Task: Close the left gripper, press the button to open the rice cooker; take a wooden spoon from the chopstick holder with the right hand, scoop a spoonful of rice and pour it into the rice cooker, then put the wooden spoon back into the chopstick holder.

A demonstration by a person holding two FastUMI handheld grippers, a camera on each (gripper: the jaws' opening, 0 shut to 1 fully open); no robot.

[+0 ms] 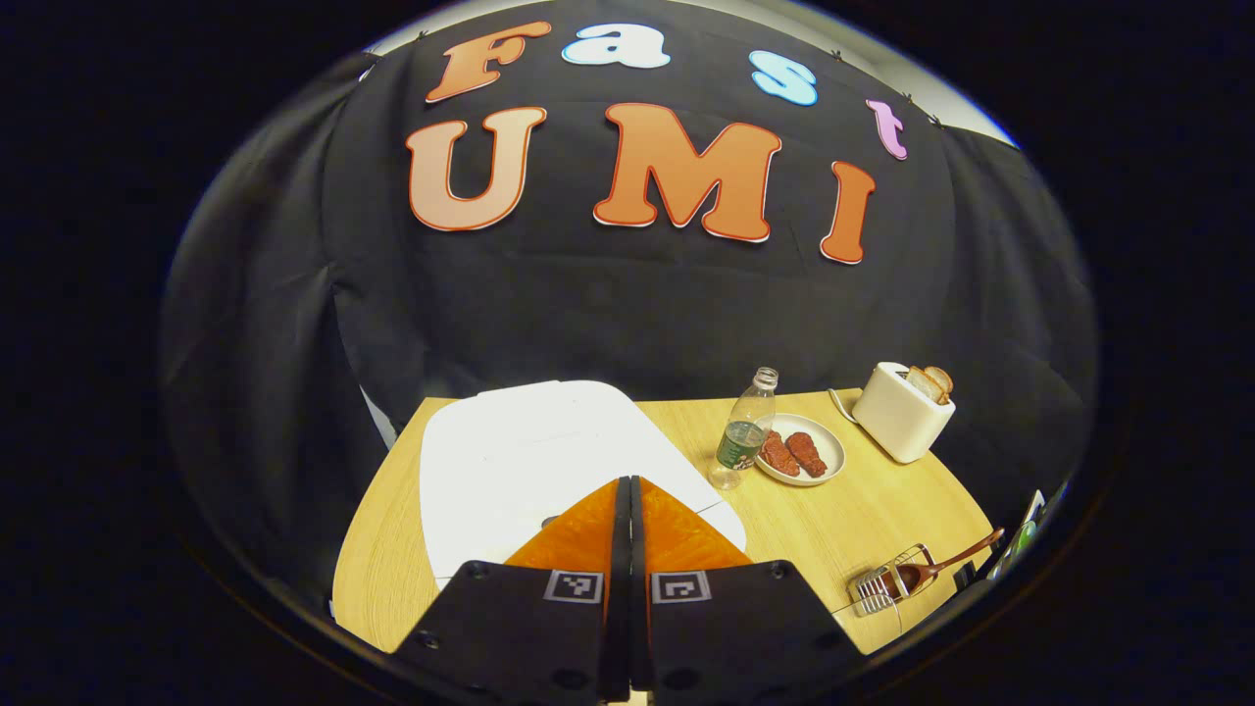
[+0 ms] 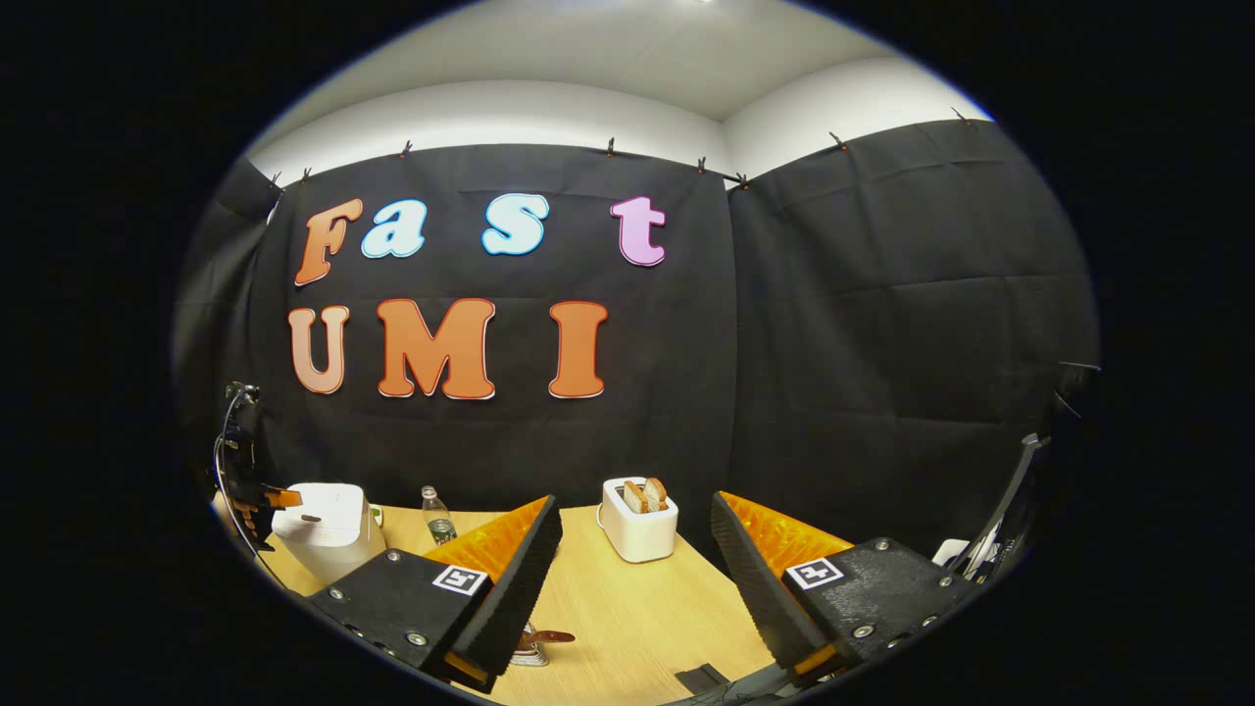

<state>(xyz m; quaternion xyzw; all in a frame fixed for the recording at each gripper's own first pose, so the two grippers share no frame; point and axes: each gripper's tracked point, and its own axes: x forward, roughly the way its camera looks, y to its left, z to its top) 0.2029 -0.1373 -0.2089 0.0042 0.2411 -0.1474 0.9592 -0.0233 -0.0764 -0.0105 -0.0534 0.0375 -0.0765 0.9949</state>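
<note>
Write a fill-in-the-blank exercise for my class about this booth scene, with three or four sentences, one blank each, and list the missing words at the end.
1. The left gripper, poised over the white rice cooker, has its fingers ____.
2. The rice cooker's lid is ____.
3. The right gripper has its fingers ____.
4. The toaster holds slices of ____.

Missing words: shut; closed; open; bread

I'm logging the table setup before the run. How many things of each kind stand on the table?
Rice cooker: 1
Bottle: 1
Plate: 1
Toaster: 1
Wire holder: 1
Wooden spoon: 1
Total: 6
</note>
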